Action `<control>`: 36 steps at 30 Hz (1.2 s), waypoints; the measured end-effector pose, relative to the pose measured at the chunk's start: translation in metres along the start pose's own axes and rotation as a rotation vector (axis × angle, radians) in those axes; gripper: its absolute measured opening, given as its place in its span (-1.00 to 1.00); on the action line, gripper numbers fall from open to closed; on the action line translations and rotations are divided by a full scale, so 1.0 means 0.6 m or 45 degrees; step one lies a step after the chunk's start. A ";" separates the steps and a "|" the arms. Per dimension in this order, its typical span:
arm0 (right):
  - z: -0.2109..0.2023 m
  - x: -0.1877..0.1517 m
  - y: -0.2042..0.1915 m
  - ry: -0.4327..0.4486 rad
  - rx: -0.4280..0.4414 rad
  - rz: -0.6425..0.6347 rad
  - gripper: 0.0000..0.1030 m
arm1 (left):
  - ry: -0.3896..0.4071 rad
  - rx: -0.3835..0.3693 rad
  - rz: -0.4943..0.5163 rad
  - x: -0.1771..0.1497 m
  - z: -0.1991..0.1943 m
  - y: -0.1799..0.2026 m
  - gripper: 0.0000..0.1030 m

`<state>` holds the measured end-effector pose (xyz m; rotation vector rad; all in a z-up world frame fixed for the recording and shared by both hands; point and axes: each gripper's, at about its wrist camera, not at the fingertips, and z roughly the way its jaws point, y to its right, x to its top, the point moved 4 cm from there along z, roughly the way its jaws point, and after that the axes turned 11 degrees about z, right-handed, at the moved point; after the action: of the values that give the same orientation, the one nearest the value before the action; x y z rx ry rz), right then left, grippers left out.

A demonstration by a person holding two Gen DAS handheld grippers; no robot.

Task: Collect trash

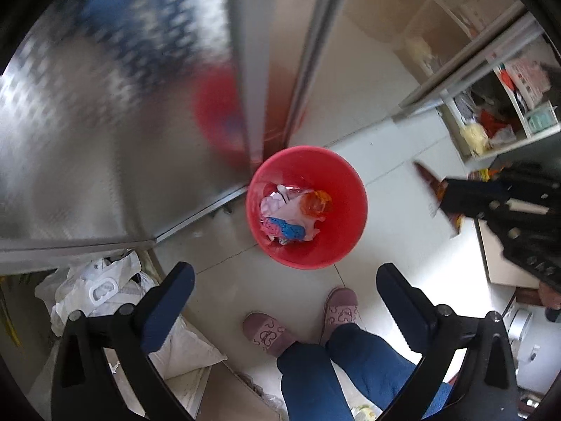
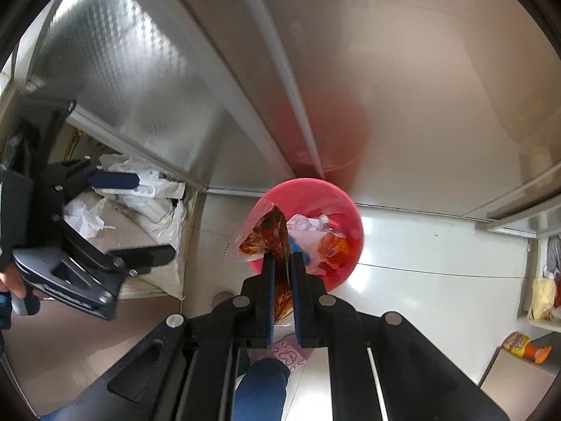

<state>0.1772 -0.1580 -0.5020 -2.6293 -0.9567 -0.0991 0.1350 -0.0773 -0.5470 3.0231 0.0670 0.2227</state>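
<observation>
Your left gripper [image 1: 285, 301] points almost straight down at the floor [image 1: 385, 161], and its two fingers stand wide apart with nothing between them. Through the gap you look down at your slippers [image 1: 268, 333] and blue trouser legs [image 1: 336, 368]. The red bin [image 1: 345, 182] sits on the floor just ahead of the fingers, tight against the corner of the shiny metal cabinet [image 1: 105, 122]. Inside the bin lie crumpled bits of trash [image 1: 291, 214]: white paper, something blue and something orange. White bags [image 1: 101, 287] are heaped on the floor to the left. Your right gripper [image 2: 282, 263] also points steeply down, tipped a little toward the bin. Its fingers are squeezed almost together on a wrapper [image 2: 270, 231], brown and orange with a clear edge. The wrapper sticks out past the fingertips and hangs over the near rim of the bin, not yet inside it. In the right view your left gripper shows off to the left, above the white bags, with your hand [image 2: 14, 277] on its handle. In the left view the right gripper shows at the right edge, with the wrapper poking out toward the bin. A shelf [image 1: 508, 140] with mixed things stands at the far right.
</observation>
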 end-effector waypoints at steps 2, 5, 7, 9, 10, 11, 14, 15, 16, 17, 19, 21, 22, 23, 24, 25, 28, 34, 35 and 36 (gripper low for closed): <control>0.020 -0.003 -0.003 -0.024 -0.003 -0.005 -0.85 | -0.001 0.010 -0.026 -0.007 0.001 -0.013 1.00; 0.045 -0.005 -0.008 -0.047 -0.022 -0.007 -0.81 | 0.003 0.023 -0.061 -0.014 0.003 -0.028 1.00; 0.060 -0.006 -0.011 -0.053 -0.037 -0.013 -0.77 | 0.001 0.028 -0.080 -0.020 0.004 -0.035 1.00; 0.066 -0.005 -0.016 -0.049 -0.069 -0.022 -0.69 | -0.003 0.026 -0.097 -0.024 0.004 -0.039 1.00; 0.071 -0.007 -0.015 -0.051 -0.089 -0.029 -0.54 | -0.006 0.021 -0.103 -0.027 0.004 -0.041 1.00; 0.076 -0.007 -0.014 -0.049 -0.107 -0.029 -0.45 | -0.008 0.019 -0.107 -0.029 0.003 -0.042 1.00; 0.085 -0.014 -0.009 -0.101 -0.079 -0.009 0.06 | -0.010 0.034 -0.112 -0.034 -0.002 -0.045 1.00; 0.086 -0.016 -0.010 -0.105 -0.089 -0.012 0.11 | -0.009 0.040 -0.116 -0.035 -0.004 -0.045 1.00; 0.082 -0.018 -0.009 -0.099 -0.100 -0.019 0.12 | -0.005 0.041 -0.118 -0.038 -0.007 -0.046 1.00; 0.076 -0.018 -0.011 -0.096 -0.097 -0.022 0.12 | -0.001 0.042 -0.121 -0.039 -0.009 -0.046 1.00; 0.066 -0.020 -0.013 -0.088 -0.085 -0.007 0.25 | 0.008 0.050 -0.128 -0.043 -0.016 -0.045 1.00; 0.047 -0.021 -0.018 -0.067 -0.079 0.014 0.33 | 0.023 0.057 -0.130 -0.045 -0.031 -0.041 1.00; 0.034 -0.022 -0.020 -0.056 -0.075 0.020 0.38 | 0.037 0.060 -0.128 -0.045 -0.043 -0.037 1.00; 0.017 -0.021 -0.025 -0.041 -0.073 0.021 0.40 | 0.052 0.066 -0.125 -0.045 -0.058 -0.034 1.00; -0.003 -0.021 -0.031 -0.021 -0.069 0.021 0.41 | 0.066 0.075 -0.121 -0.045 -0.075 -0.030 1.00; -0.026 -0.020 -0.039 0.008 -0.068 0.020 0.46 | 0.080 0.086 -0.114 -0.044 -0.094 -0.025 1.00; -0.100 -0.012 -0.072 0.110 -0.085 0.006 0.78 | 0.140 0.125 -0.108 -0.045 -0.176 -0.012 1.00; -0.278 0.009 -0.147 0.269 -0.078 -0.060 0.99 | 0.288 0.220 -0.149 -0.055 -0.386 0.003 1.00; -0.310 0.013 -0.158 0.291 -0.075 -0.064 0.99 | 0.311 0.232 -0.152 -0.057 -0.421 0.006 1.00; -0.339 0.017 -0.168 0.311 -0.072 -0.074 0.99 | 0.333 0.238 -0.155 -0.059 -0.452 0.009 1.00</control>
<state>0.1310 -0.1486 -0.2799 -2.5636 -0.9571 -0.4560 0.0597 -0.0559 -0.2847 3.1378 0.3087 0.6320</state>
